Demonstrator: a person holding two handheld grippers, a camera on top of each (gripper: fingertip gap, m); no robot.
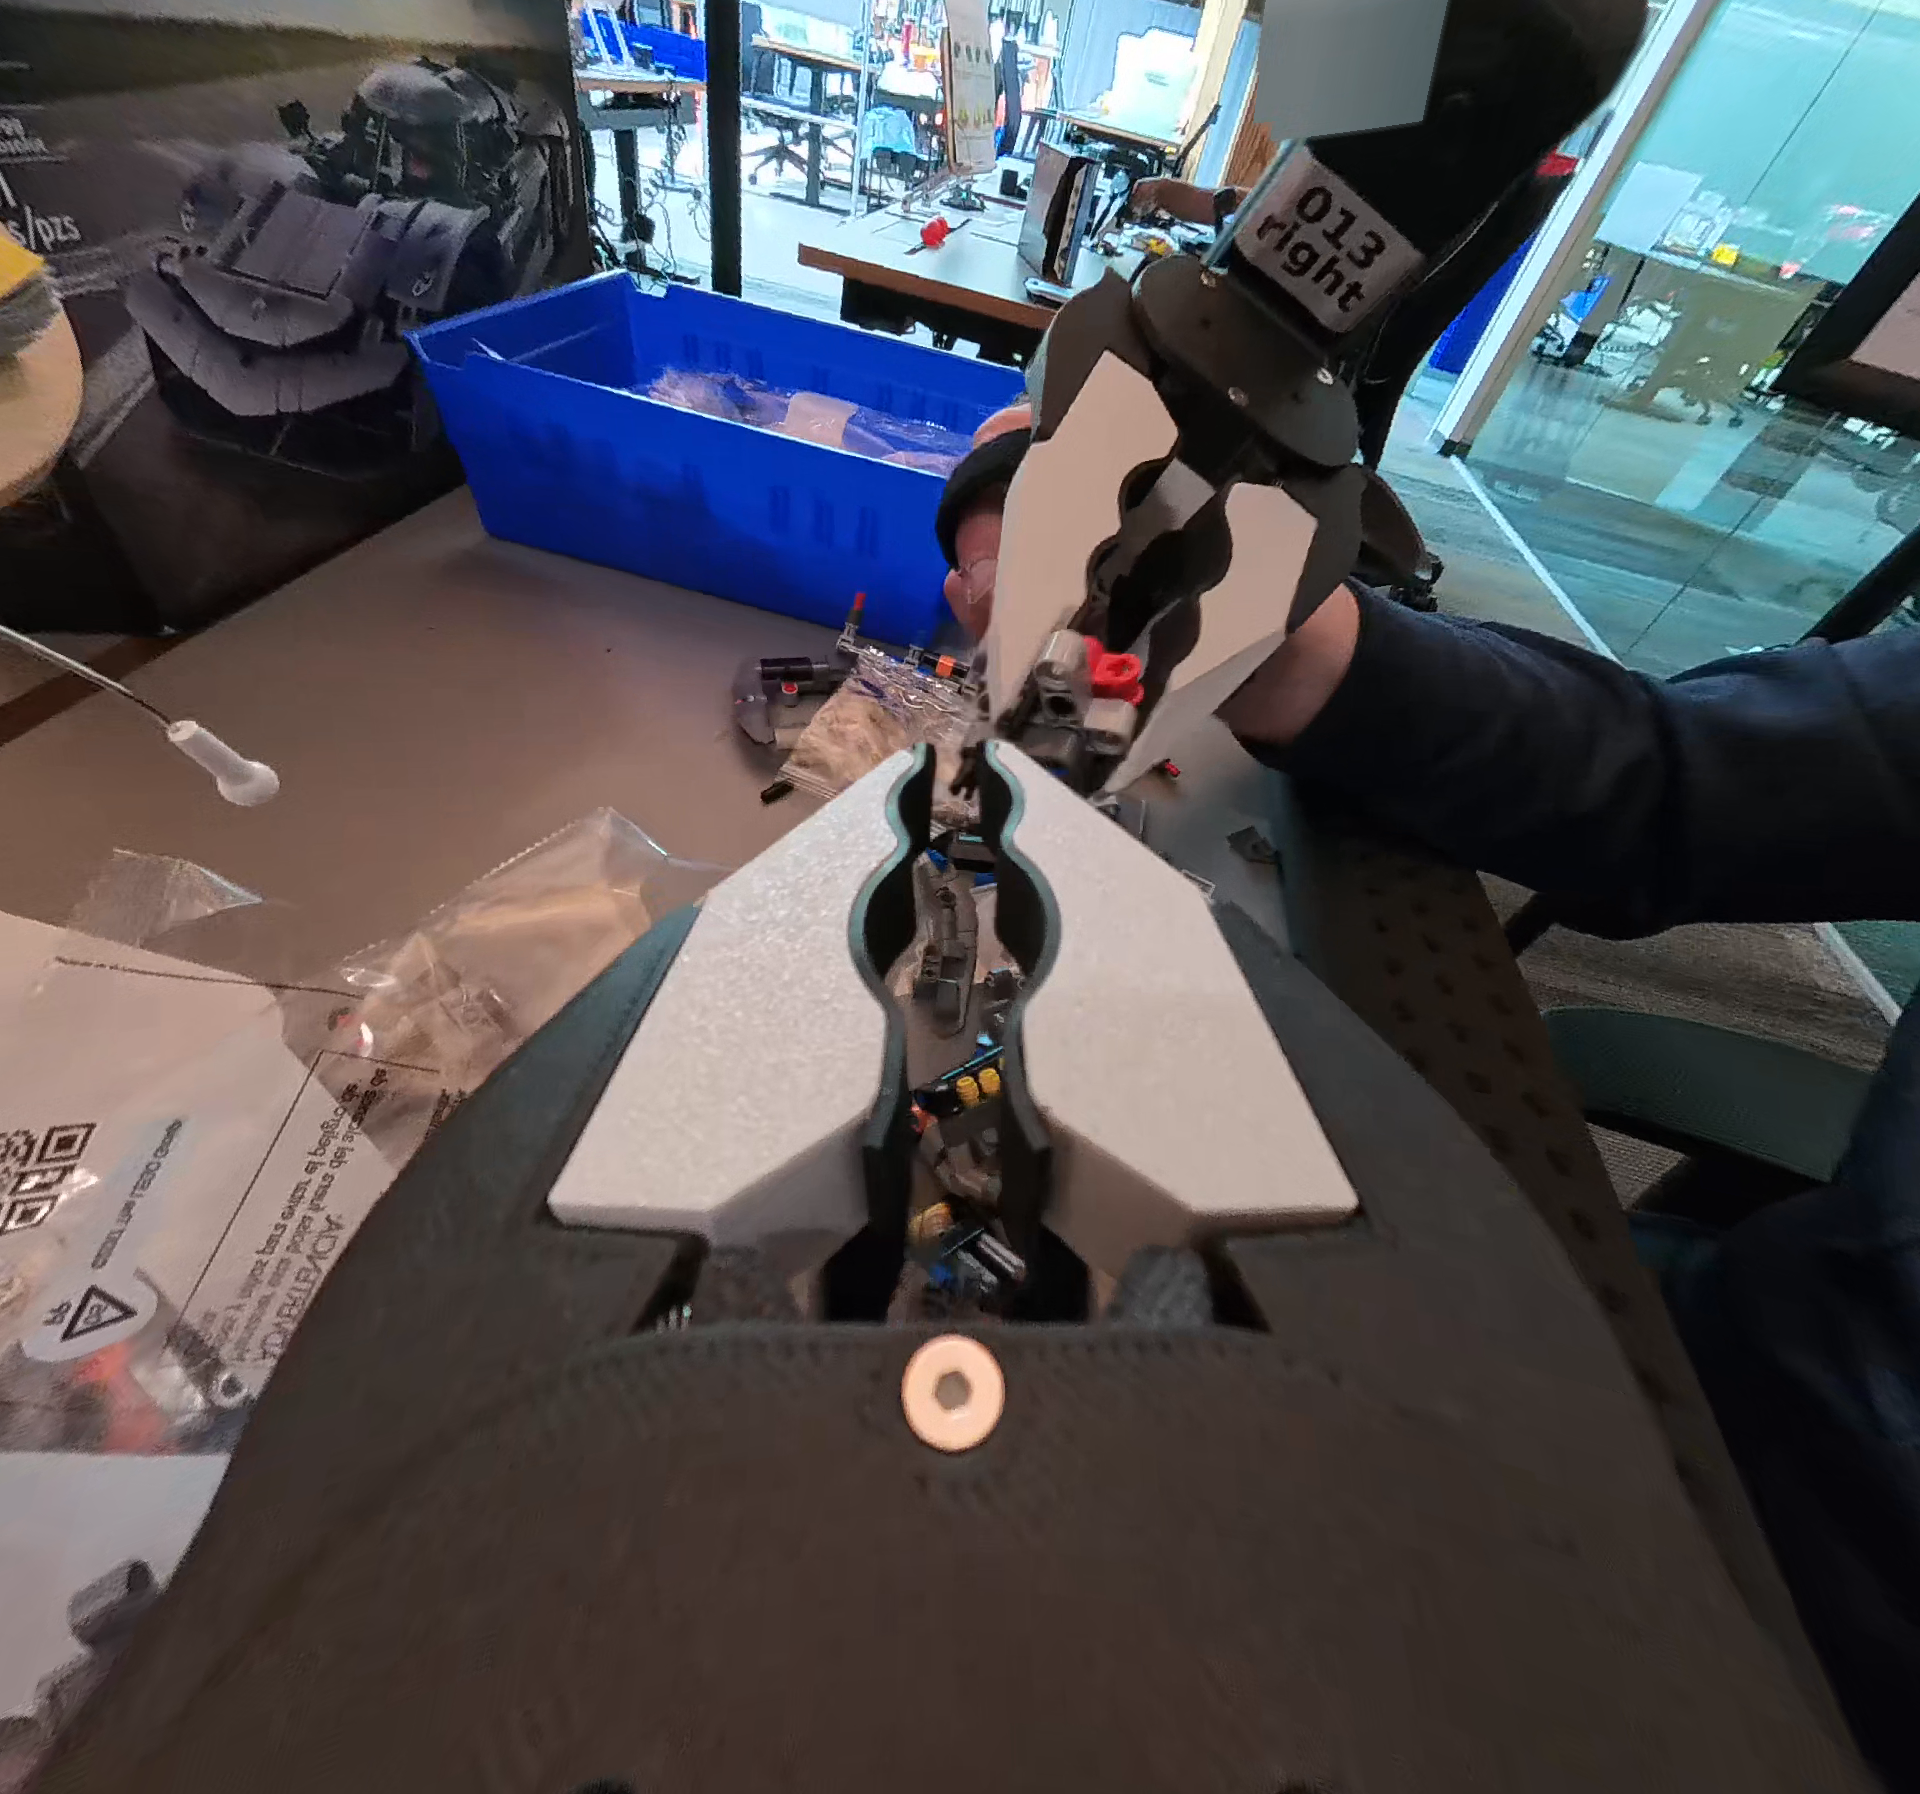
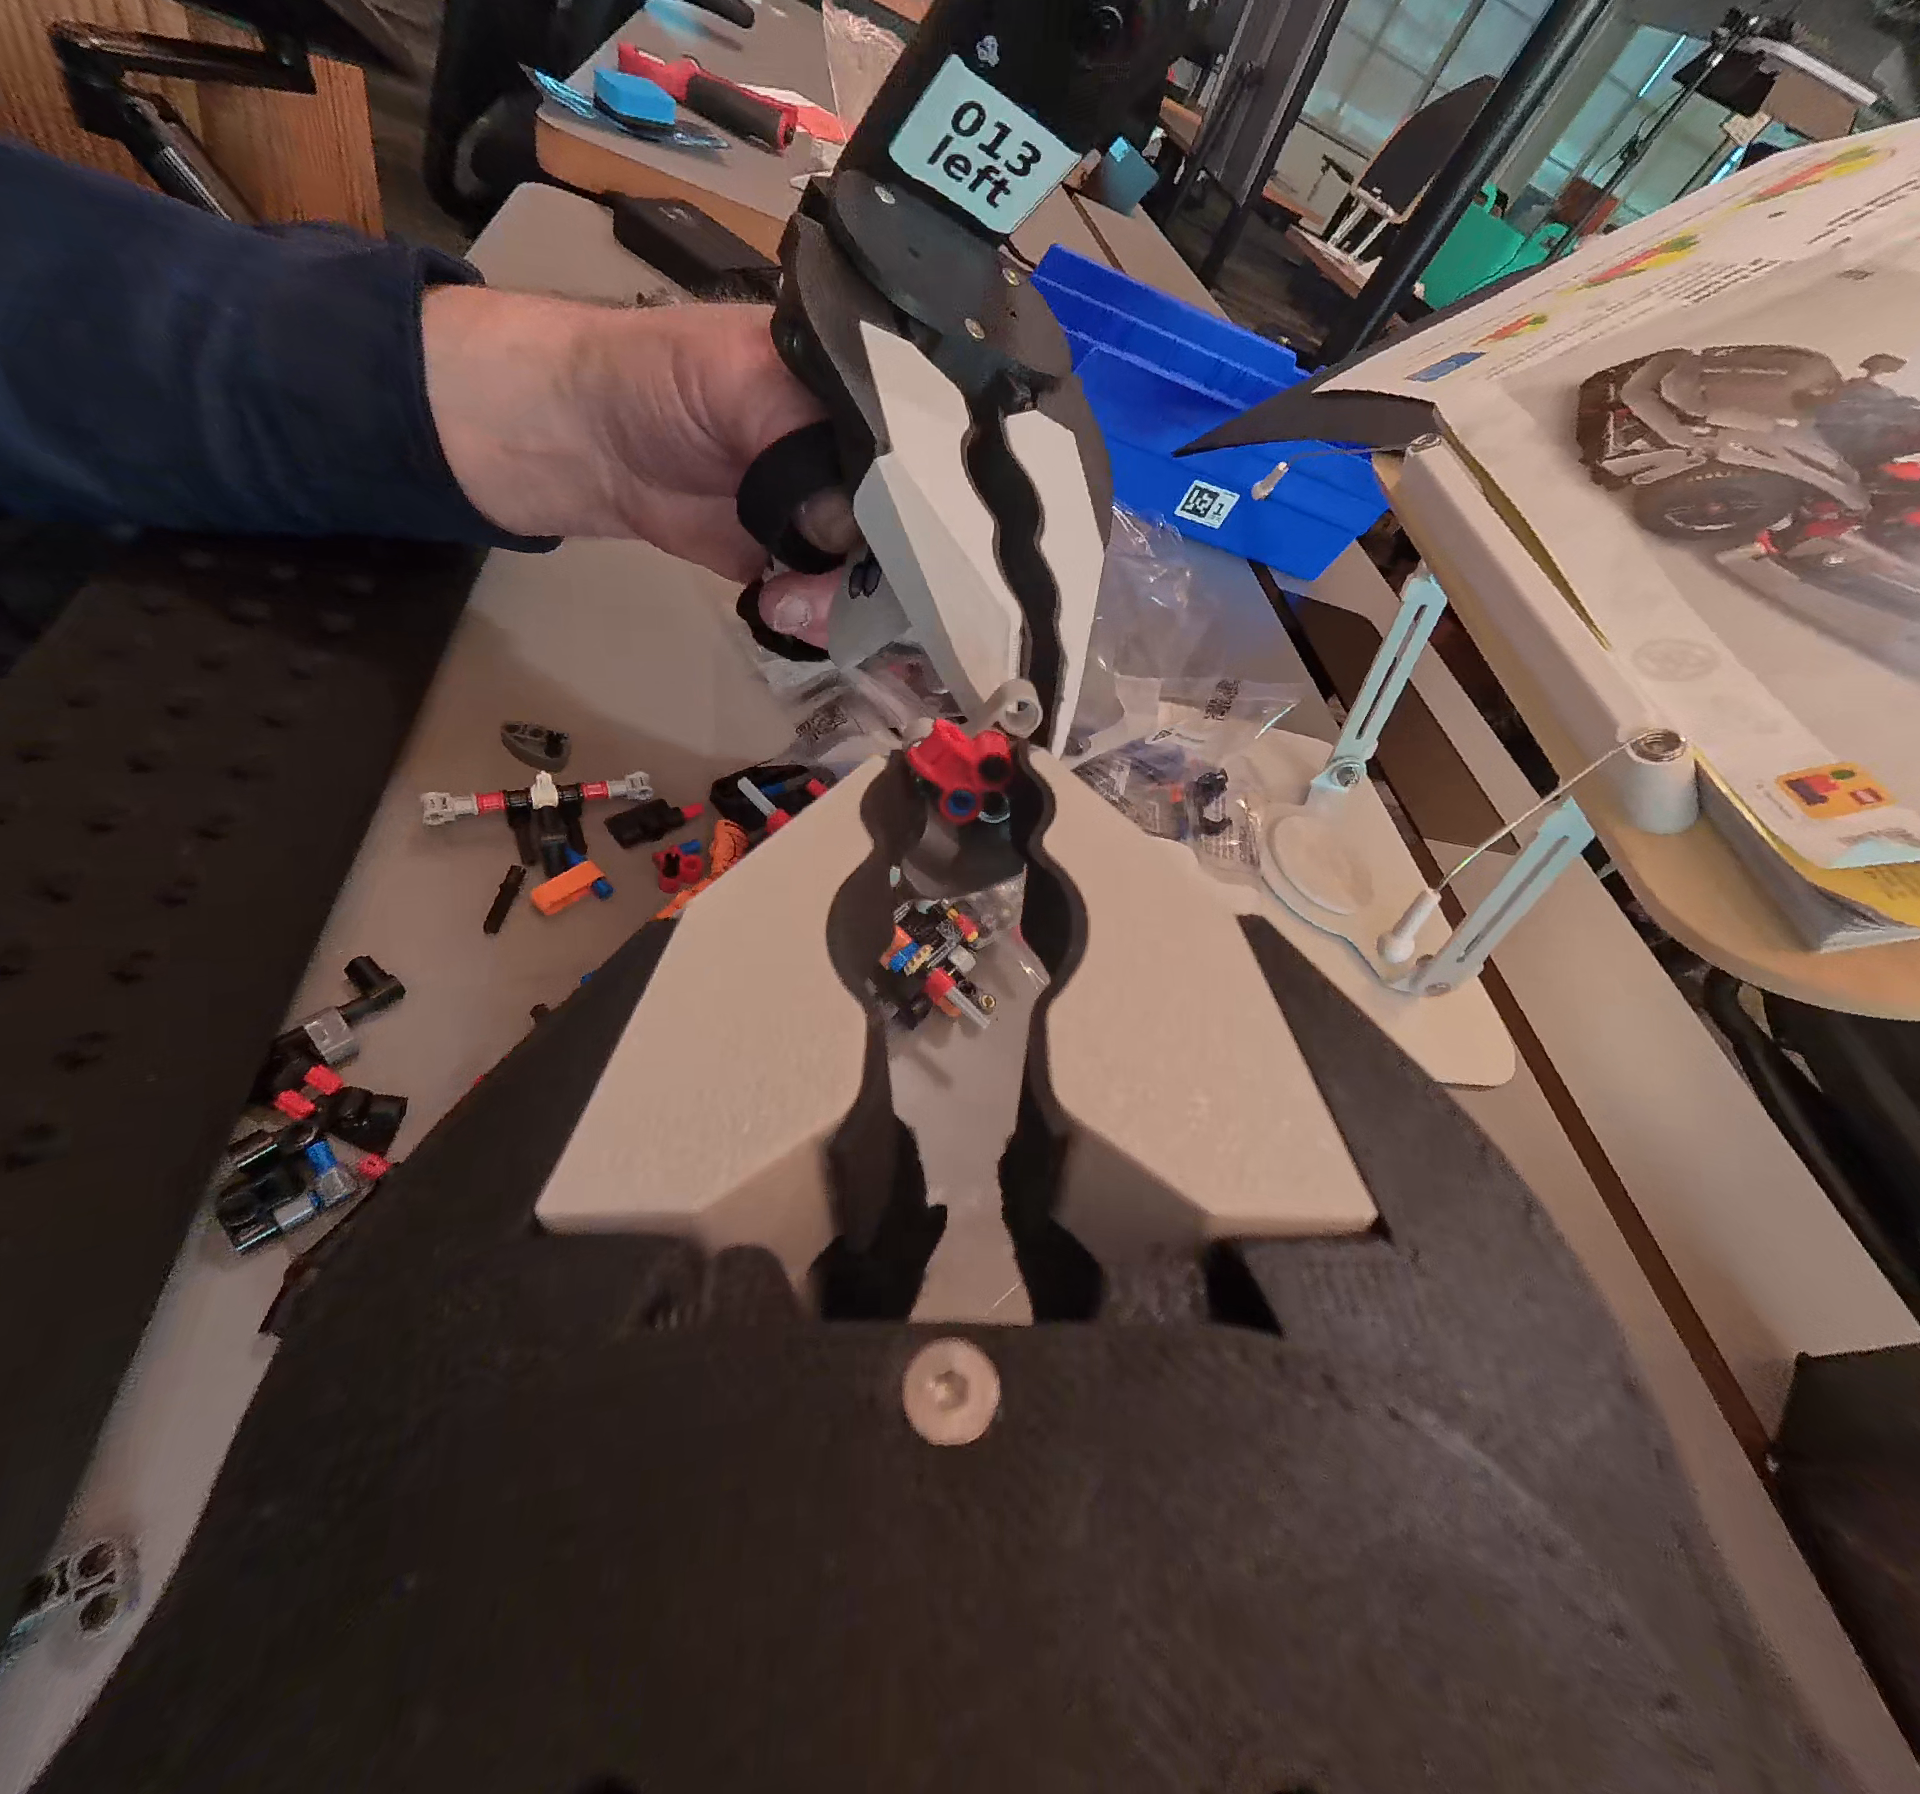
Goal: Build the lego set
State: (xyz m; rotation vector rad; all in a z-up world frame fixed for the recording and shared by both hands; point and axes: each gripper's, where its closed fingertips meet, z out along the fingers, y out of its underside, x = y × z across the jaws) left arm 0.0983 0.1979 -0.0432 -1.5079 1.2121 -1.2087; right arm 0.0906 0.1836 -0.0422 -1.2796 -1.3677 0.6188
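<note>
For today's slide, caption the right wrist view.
Right gripper holds a red and grey piece up to the left gripper, above loose pieces.

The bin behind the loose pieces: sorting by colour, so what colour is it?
Blue; the bin shows best in the left wrist view.

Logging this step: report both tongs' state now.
Left tongs: shut on a small grey piece.
Right tongs: shut on the red and grey lego assembly.

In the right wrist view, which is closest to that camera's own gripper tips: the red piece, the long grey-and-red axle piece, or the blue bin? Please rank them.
From the right gripper:
1. Red piece, right at the tips.
2. Grey-and-red axle piece, lying on the table to the left.
3. Blue bin, far back on the right.
</note>
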